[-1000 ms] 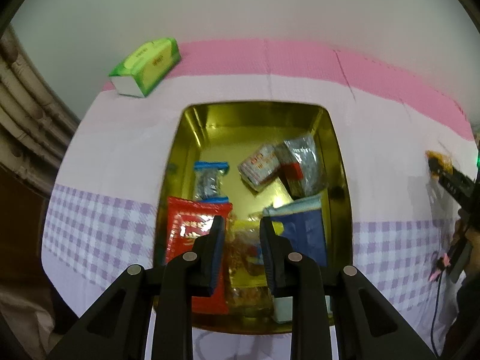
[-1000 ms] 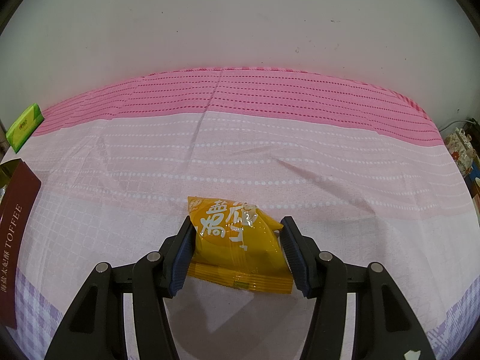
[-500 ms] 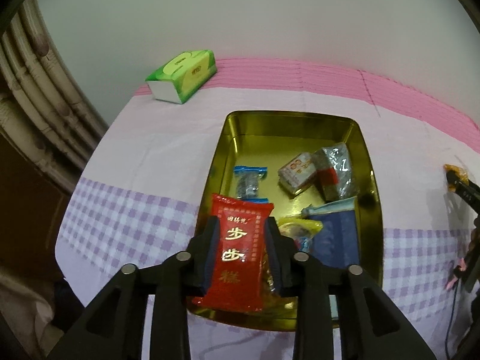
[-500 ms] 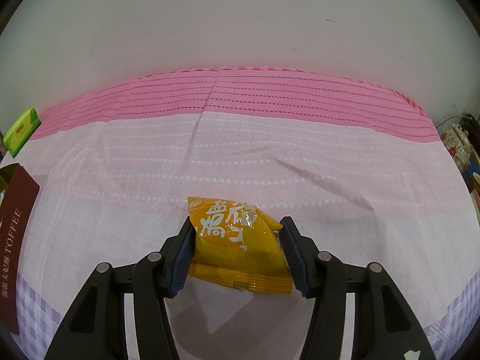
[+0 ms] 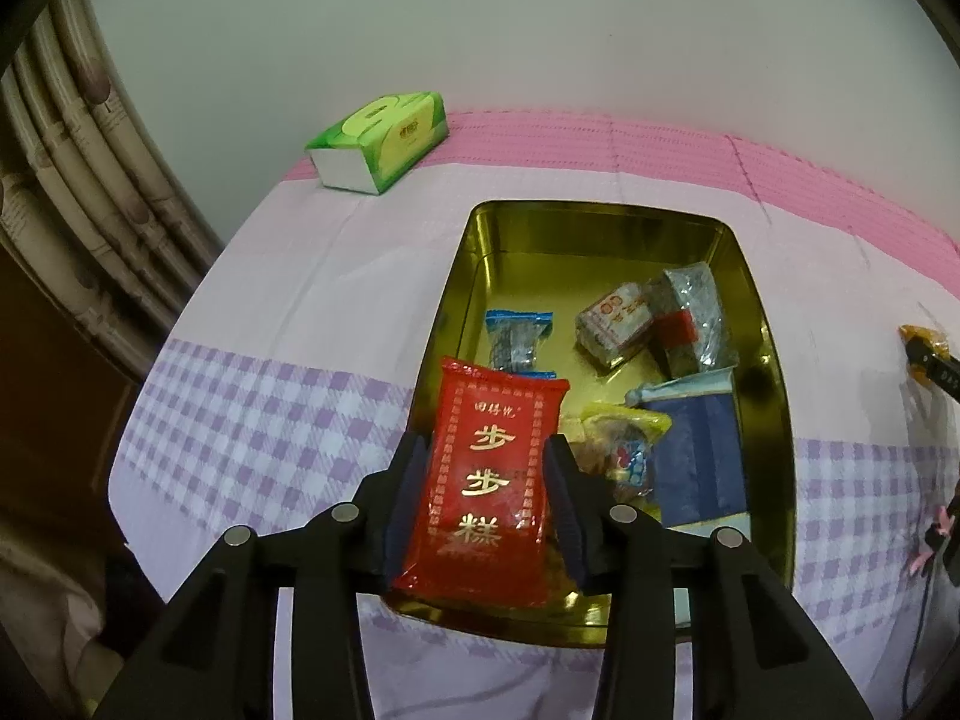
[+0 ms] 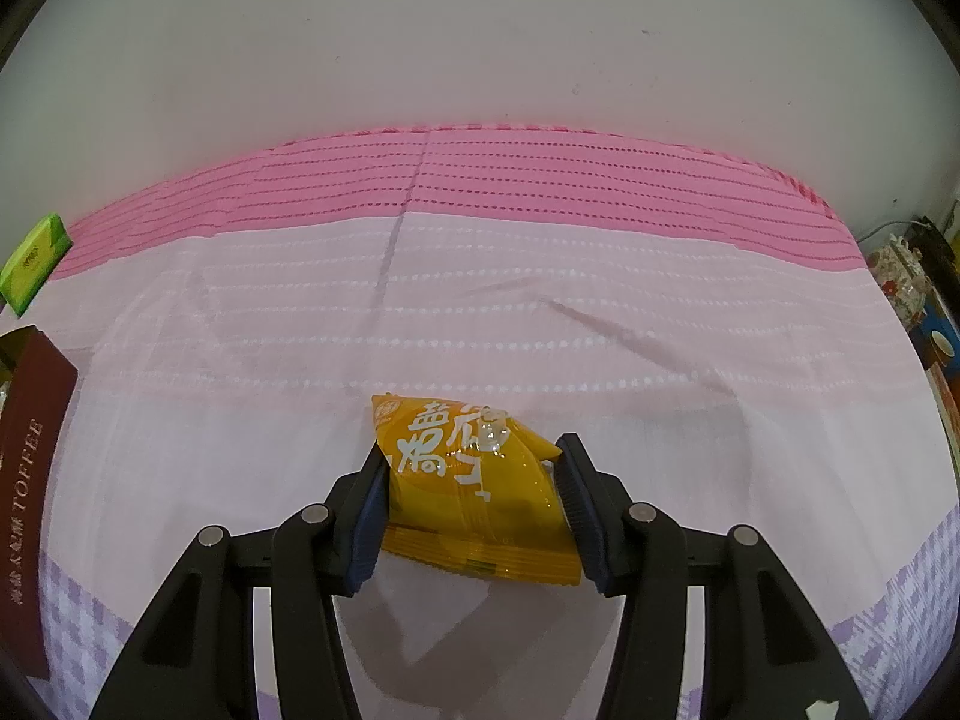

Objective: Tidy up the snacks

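Observation:
A gold tin (image 5: 600, 234) on the tablecloth holds several snack packets. A red packet with gold characters (image 5: 489, 492) lies at the tin's near left corner. My left gripper (image 5: 485, 444) straddles it; its jaws are opening and the pads stand just beside its long edges. On the pink cloth lies a yellow snack packet (image 6: 474, 480), and my right gripper (image 6: 473, 447) is closing on it with both pads touching its sides. The left wrist view catches that gripper and packet (image 5: 918, 336) at the far right edge.
Also in the tin: a blue-edged packet (image 5: 519, 339), a red-and-white one (image 5: 618, 318), a silver one (image 5: 690, 324), a dark blue one (image 5: 702, 462). A green tissue box (image 5: 381, 141) sits at the back left. A brown toffee box (image 6: 30, 480) stands left of the yellow packet. Curtain (image 5: 90, 210) at left.
My left gripper went from nearly shut over the middle packets to wider jaws shifted left around the red packet. The right gripper and yellow packet look almost the same.

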A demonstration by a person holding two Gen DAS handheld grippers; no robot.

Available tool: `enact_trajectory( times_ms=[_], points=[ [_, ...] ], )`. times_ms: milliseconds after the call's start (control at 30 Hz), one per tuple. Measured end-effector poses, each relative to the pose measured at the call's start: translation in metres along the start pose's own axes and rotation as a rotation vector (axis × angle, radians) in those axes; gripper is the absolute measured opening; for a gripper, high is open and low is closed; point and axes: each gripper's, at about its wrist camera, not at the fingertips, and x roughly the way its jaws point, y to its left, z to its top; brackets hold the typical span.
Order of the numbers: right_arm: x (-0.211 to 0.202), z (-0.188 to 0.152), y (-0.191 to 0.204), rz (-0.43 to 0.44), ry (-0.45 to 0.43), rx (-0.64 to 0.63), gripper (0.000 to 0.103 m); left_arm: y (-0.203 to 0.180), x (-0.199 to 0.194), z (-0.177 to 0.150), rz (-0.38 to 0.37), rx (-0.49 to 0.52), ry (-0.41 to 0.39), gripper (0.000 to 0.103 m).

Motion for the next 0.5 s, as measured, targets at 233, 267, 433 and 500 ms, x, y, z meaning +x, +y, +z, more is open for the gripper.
enact_trajectory(
  times_ms=[233,267,433,500],
  points=[
    [-0.013,0.001,0.01,0.025,-0.007,-0.004,0.049,-0.001,-0.001,-0.002,0.012,0.008,-0.015,0.052],
    [-0.016,0.001,0.013,0.035,-0.009,-0.006,0.049,-0.001,-0.001,-0.003,0.011,0.01,-0.015,0.052],
    [-0.032,0.005,0.031,0.086,-0.02,-0.027,0.049,0.0,-0.001,-0.002,0.007,0.012,-0.014,0.052],
    [-0.039,0.007,0.041,0.112,-0.028,-0.041,0.049,0.002,-0.001,-0.002,0.002,0.002,-0.016,0.052]
  ],
)
